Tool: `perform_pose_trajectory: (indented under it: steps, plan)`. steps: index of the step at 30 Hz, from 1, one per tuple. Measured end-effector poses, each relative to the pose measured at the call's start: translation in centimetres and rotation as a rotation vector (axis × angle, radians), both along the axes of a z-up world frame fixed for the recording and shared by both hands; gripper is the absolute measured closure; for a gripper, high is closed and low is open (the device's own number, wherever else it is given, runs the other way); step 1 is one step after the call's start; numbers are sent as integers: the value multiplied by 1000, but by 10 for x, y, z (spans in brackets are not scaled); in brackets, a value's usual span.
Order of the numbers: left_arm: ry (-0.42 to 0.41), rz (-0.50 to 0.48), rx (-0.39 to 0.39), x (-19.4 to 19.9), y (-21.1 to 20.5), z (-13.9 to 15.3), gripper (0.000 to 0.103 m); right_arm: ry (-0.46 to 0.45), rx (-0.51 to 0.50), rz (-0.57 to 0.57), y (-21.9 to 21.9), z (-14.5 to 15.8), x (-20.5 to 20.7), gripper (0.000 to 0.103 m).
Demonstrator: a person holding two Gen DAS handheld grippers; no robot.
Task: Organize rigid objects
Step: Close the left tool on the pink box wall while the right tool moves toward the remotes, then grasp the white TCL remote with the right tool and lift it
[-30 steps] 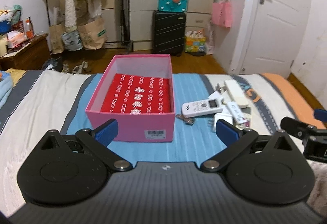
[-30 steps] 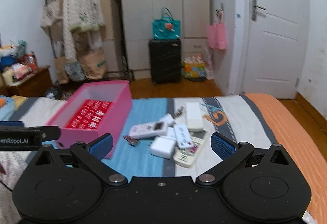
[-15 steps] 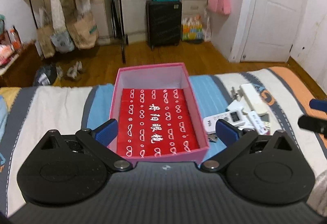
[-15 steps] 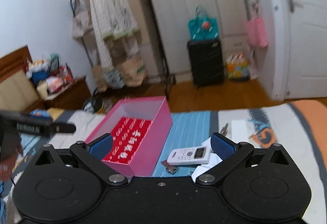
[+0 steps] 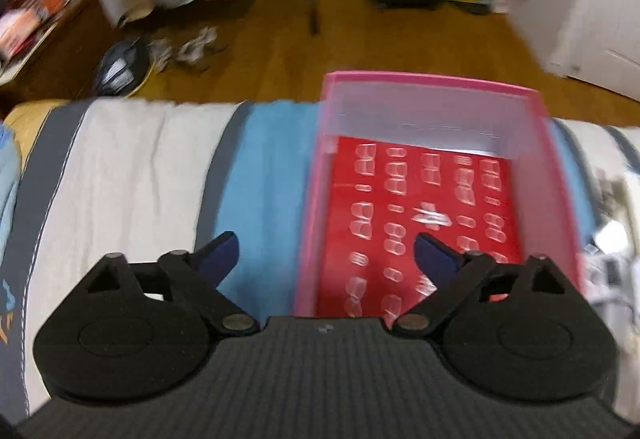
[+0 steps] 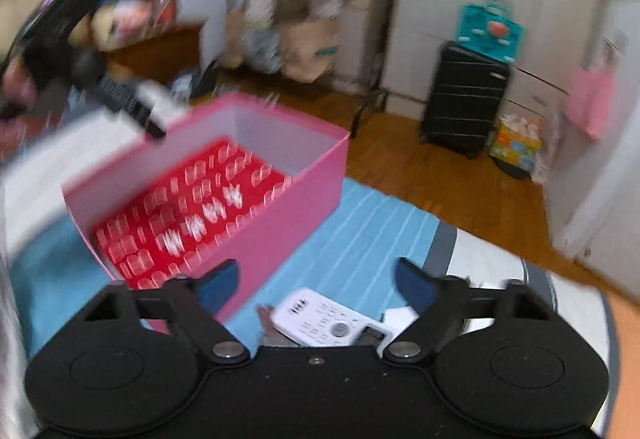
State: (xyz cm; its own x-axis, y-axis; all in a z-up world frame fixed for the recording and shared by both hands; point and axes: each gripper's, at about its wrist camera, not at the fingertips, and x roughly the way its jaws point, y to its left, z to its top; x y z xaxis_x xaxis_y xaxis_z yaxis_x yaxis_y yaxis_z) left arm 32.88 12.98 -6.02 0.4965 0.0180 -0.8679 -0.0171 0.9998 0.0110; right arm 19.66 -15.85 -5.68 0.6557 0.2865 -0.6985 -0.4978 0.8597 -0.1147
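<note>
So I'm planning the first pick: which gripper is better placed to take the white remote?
Right. The right gripper is open with the white remote just beneath its fingers; the left gripper straddles the pink box wall.

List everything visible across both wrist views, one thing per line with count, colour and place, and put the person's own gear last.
box: one, pink walls with a red patterned bottom, open-topped, on the bed's blue stripe.
remote control: one, white, on the bed right of the box, between the right jaws.
other small items: white, blurred beyond counting, right of the box.
bedspread: one, white, grey and blue stripes with an orange edge.
suitcase: one, black, on the wooden floor by the wardrobe.
bag: one, teal, on top of the suitcase.
pink bag: one, hanging near the door.
left gripper: black with blue pads, jaws open, astride the box's left wall.
right gripper: black with blue pads, jaws open, over the remote.
</note>
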Motion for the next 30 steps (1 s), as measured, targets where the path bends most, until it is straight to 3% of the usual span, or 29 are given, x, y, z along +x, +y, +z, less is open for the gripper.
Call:
perform_pose_trajectory:
  steps: [3, 5, 6, 7, 10, 12, 14, 19, 21, 30]
  plan:
    - [54, 40, -74, 13, 20, -24, 19, 44, -18, 61, 0, -6, 16, 23]
    - [81, 61, -85, 17, 28, -39, 40, 55, -15, 98, -2, -10, 20, 23]
    - [103, 63, -94, 20, 30, -48, 45, 60, -19, 118, -2, -12, 21, 23]
    - [117, 65, -106, 20, 32, -53, 54, 66, -39, 137, -1, -15, 23, 23]
    - [111, 45, -120, 20, 32, -63, 97, 66, -106, 200, 6, -27, 29, 23]
    - [83, 22, -143, 19, 31, -61, 99, 92, -110, 226, 5, -31, 34, 27]
    - [53, -11, -96, 15, 22, -60, 100, 121, -132, 256, 5, -35, 37, 31]
    - [39, -59, -88, 9, 2, -62, 102, 200, -251, 368, 10, -50, 41, 32]
    - [18, -74, -52, 8, -7, -60, 102, 208, -284, 383, 11, -52, 41, 32]
    - [-54, -181, -59, 9, -36, -56, 102, 310, -372, 428, 21, -70, 57, 30]
